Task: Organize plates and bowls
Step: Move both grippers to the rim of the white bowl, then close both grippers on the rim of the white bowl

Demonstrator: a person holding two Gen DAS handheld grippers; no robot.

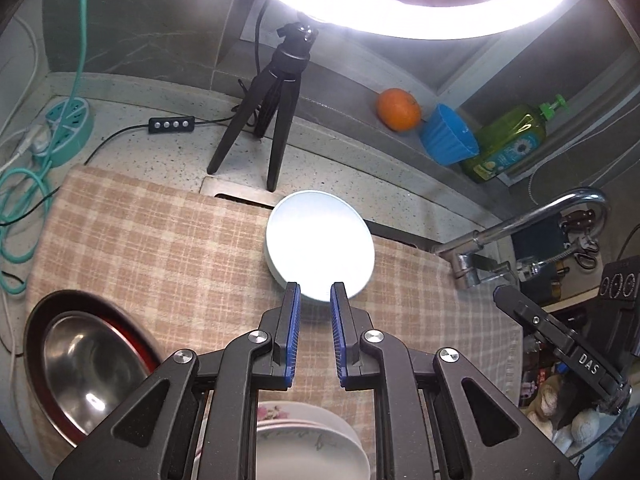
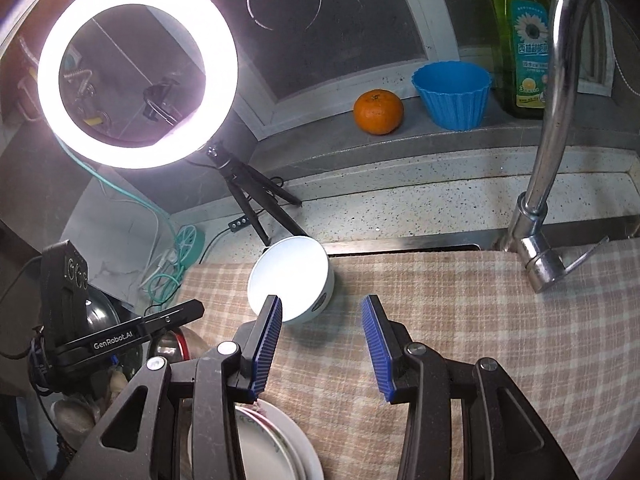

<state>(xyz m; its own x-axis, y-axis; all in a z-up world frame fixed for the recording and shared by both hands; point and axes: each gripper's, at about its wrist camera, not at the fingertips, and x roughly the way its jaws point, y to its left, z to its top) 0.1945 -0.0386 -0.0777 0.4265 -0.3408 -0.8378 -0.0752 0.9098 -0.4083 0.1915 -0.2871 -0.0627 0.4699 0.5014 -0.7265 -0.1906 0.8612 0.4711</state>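
A white bowl (image 1: 320, 248) sits on the checked cloth (image 1: 160, 248) near its far edge, its inside washed out by glare. My left gripper (image 1: 316, 287) hovers just in front of it with a narrow gap between the blue pads and nothing in the gap. In the right wrist view the same bowl (image 2: 290, 276) lies ahead and to the left of my right gripper (image 2: 322, 301), which is open and empty above the cloth (image 2: 460, 312). A steel bowl (image 1: 84, 368) rests inside a red-rimmed dish at the lower left. Stacked white floral plates (image 1: 312, 440) show under the fingers.
A ring light (image 2: 136, 68) on a black tripod (image 1: 276, 120) stands behind the cloth. An orange (image 2: 378, 111), a blue cup (image 2: 452, 94) and a green soap bottle (image 2: 520, 40) line the ledge. The tap (image 2: 548, 128) rises at the right. Cables and a teal power strip (image 1: 66, 128) lie at the left.
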